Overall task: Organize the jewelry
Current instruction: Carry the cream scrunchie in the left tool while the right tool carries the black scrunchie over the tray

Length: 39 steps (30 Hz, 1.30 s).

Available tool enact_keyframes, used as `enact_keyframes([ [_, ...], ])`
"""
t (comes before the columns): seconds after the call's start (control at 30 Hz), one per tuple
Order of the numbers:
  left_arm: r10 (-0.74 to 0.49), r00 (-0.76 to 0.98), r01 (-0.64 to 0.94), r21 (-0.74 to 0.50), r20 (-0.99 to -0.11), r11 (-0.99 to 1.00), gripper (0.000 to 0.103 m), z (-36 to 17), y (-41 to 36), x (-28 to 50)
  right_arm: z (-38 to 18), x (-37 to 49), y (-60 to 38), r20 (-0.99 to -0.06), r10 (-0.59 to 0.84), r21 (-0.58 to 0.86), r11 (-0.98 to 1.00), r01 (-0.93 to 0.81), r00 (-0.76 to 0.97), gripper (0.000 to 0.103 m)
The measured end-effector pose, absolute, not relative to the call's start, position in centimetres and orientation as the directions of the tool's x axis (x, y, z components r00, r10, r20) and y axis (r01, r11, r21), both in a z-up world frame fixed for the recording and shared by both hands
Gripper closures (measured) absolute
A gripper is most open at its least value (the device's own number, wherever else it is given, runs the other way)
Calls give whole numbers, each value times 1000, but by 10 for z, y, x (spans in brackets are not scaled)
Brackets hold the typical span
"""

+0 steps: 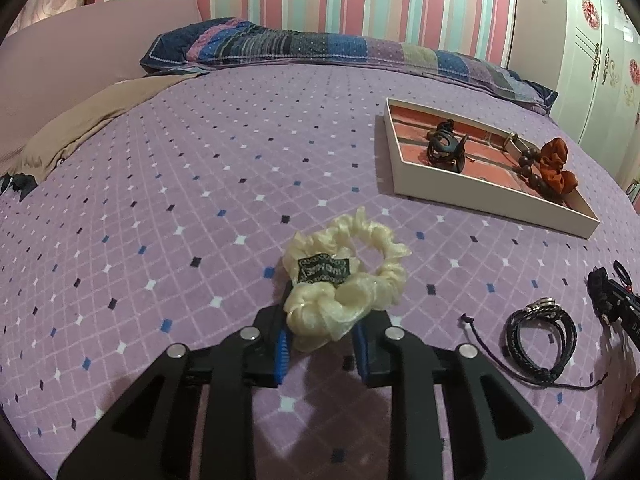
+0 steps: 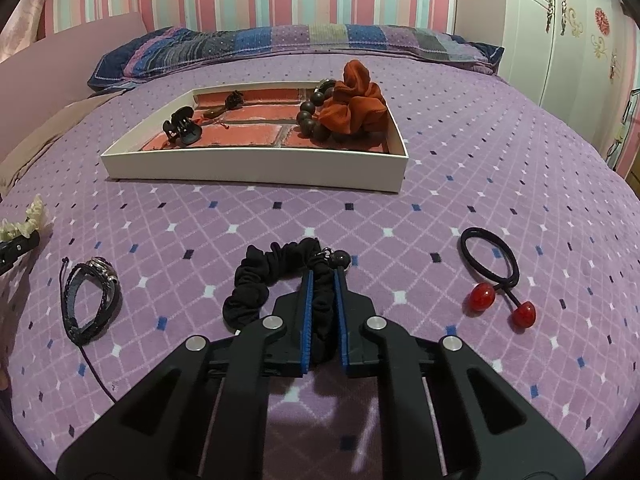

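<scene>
- While both claws sit low on the bedspread [image 2: 460,184], the left gripper [image 1: 320,344] pinches the cream scrunchie [image 1: 348,280].
- The right gripper [image 2: 323,312] clamps the black scrunchie [image 2: 276,280].
- The tray [image 2: 256,168] lies straight ahead of the right one, so that's nearer.

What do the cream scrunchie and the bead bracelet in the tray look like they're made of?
Cream scrunchie: thin gathered fabric, faintly shiny and ruffled, probably satin or organza, with a sewn black label. Bead bracelet: round dark brown beads, dull sheen, likely wood.
</scene>
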<state>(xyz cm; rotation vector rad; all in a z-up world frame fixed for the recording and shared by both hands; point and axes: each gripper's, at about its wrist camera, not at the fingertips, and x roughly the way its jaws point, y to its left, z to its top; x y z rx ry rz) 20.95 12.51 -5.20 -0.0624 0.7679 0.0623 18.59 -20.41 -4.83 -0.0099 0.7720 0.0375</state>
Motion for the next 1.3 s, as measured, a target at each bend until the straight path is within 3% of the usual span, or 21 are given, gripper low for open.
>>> enact_keyframes([
  [0.73,-45,782,7,-63,-621,998,77,-1,68,220,-5,189,-205,-602,33,-11,999,-50,797,93],
  [1.3,-107,793,103,-40,-600,994,77,26,16,305,34,260,-210,-557,44,24,999,-36,829,93],
])
